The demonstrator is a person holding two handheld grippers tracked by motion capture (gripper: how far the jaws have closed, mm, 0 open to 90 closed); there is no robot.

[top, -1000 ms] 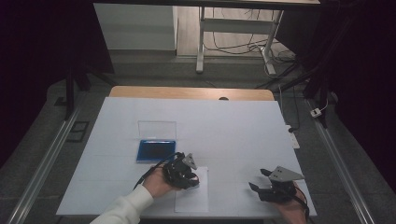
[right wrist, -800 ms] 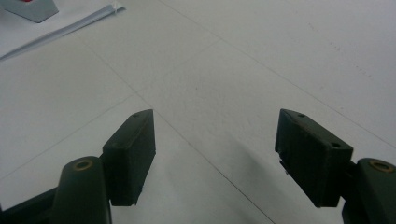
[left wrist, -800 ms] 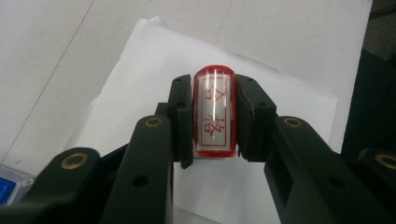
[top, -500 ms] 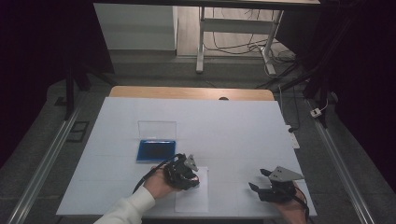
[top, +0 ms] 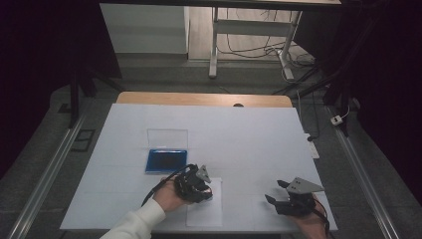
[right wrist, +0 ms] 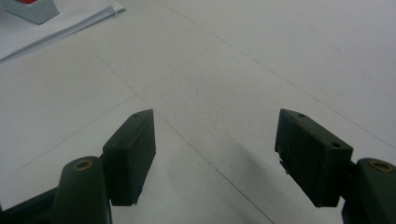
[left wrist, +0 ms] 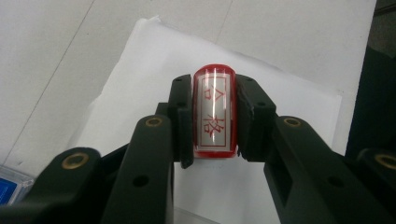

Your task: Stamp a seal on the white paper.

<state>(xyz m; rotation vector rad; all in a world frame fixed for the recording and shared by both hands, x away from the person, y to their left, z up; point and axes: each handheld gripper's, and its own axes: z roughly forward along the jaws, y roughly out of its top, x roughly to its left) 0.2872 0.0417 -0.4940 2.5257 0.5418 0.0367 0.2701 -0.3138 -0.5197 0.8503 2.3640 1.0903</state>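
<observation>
Almost nothing is changing since the earlier frames: the left gripper is staying over the top end of the paper sheet, shifting only slightly if at all, and the right gripper is staying parked at the near right of the table. Starting nearest, at about 5 o'clock on the table in the high view, the right gripper is resting low with its jaws spread wide and nothing between them; its own view is showing bare white tabletop ahead, so it is likely just waiting out of the way. At about 6 o'clock the sheet is lying flat near the front edge, probably as the surface to be stamped. Over the sheet's far end, the left gripper is pinching a red-rimmed stamp between its jaws, gripping it by its two long sides so the face with red characters is turned toward the camera; in the left gripper view the stamp is sitting above the white sheet, and whether it is touching the paper cannot be told. Holding it sideways like this is probably keeping the printing end free to press down. Farther off, at about 10 o'clock from the left gripper, a blue ink pad is lying open with its clear lid just behind it, well within reach for inking.
</observation>
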